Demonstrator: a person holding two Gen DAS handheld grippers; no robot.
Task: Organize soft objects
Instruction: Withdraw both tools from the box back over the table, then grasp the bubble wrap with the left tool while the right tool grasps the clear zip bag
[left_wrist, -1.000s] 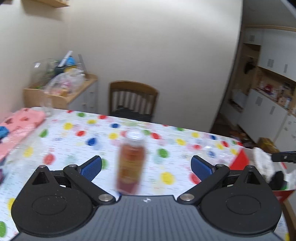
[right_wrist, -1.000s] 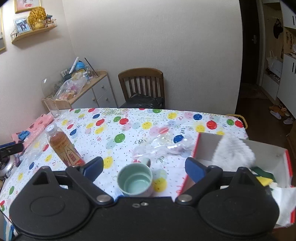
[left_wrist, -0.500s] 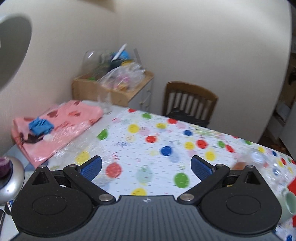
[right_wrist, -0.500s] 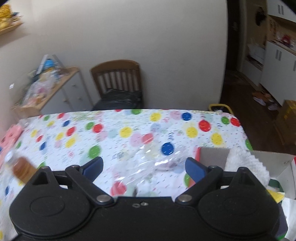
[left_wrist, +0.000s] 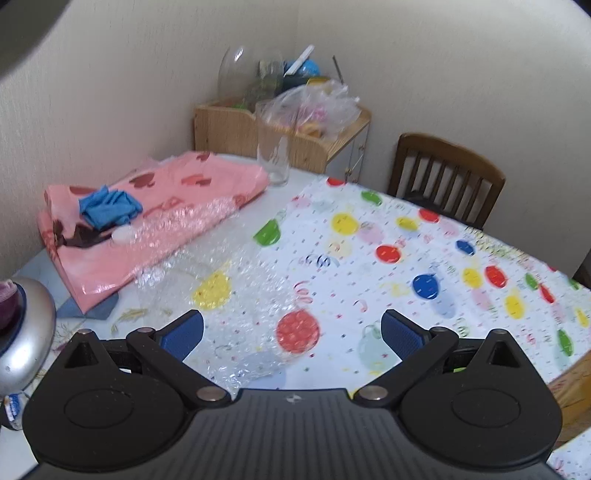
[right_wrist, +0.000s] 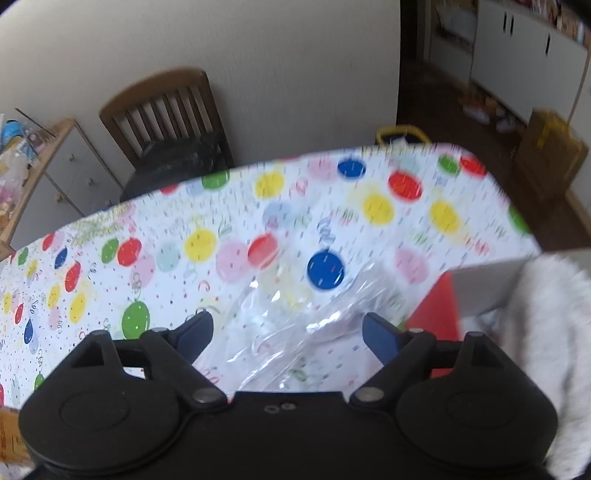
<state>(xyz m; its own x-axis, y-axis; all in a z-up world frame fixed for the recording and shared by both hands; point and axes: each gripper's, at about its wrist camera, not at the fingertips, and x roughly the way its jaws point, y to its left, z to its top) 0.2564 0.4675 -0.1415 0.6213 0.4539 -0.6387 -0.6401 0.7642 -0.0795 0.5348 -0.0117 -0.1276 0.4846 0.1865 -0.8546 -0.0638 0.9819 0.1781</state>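
The sheet of bubble wrap (left_wrist: 236, 291) lies flat on the surface (left_wrist: 406, 258), just in front of my left gripper (left_wrist: 291, 332). Its near edge reaches in between the two blue pads, more toward the left one, but the pads do not touch it. The jaws of this gripper stand wide apart and hold nothing. Behind the bubble wrap is a folded pink cloth (left_wrist: 155, 218), partly under the far edge of the wrap, and a small blue cloth (left_wrist: 109, 206) rests on top of it. An empty drinking glass (left_wrist: 273, 147) stands upright just beside the far end of the pink cloth.

A crumpled clear plastic bag (right_wrist: 295, 321) lies on the surface in front of my right gripper (right_wrist: 288, 332), and its near part is between the fingers. The jaws of this gripper are closing, but the pads are still clear of the plastic. To the right of the bag stands a red box (right_wrist: 439, 310) with a white fluffy towel (right_wrist: 546, 317) hanging over its edge.
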